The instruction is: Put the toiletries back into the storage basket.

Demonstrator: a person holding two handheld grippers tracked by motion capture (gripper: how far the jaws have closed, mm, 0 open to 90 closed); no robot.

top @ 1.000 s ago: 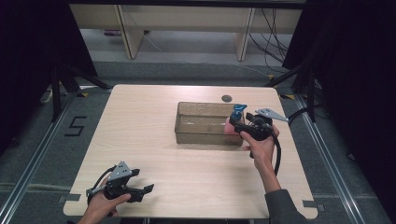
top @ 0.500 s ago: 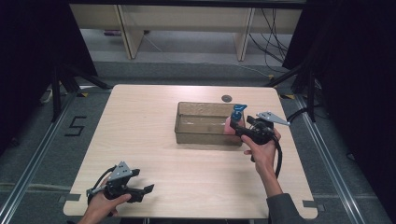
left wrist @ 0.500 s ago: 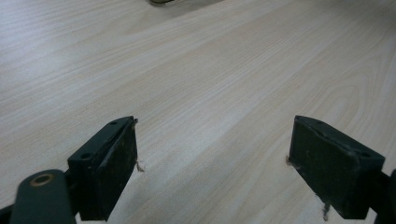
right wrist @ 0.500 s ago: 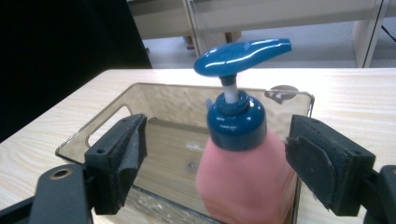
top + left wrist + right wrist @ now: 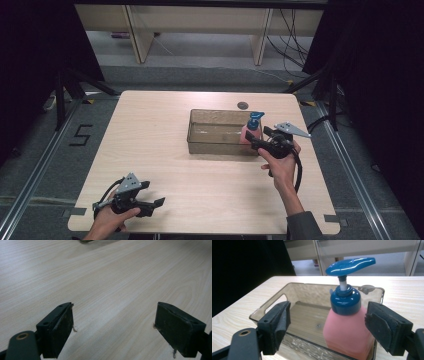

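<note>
Soap, in a pink pump bottle with a blue pump head, stands inside the clear bin at its right end, near the desk's far right corner. Our right gripper sits just outside the bin with its jaws spread wide on either side of the bottle, not touching it. We judge the bottle is either just set down or about to be grasped; next we should close squarely or back out level. Our left gripper rests empty, jaws apart, at the near left corner. Raised lettering on the pump head is unreadable; a "5" marks the floor.

A small dark disc lies on the table.
</note>
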